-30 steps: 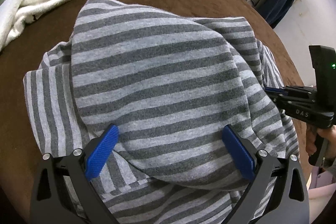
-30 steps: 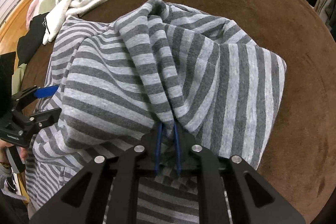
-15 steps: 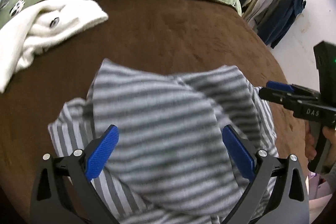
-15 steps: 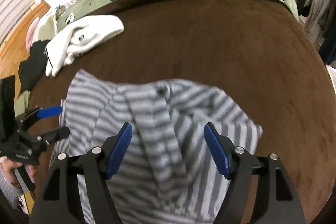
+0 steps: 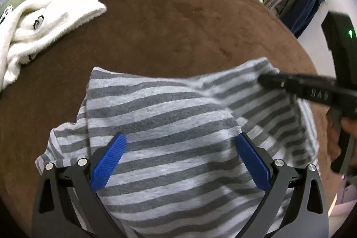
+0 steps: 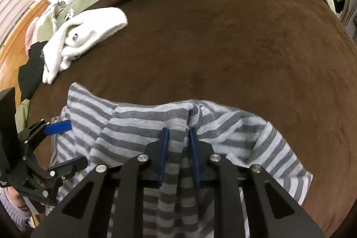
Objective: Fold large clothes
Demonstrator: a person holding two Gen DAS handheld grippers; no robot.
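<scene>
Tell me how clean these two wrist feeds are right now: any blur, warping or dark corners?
Left wrist view: the right gripper is smeared by motion blur at the edge, while the striped garment and brown blanket look sharp. Right wrist view: mostly sharp, the white garment slightly soft. Both views: strong fisheye bending and black corners; lighting is even, no glare.

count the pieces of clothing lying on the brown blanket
2: the striped garment at the near edge, pinched by the right gripper, and the white fleece garment at far left. More dark clothing sits off the blanket's left edge.
</scene>
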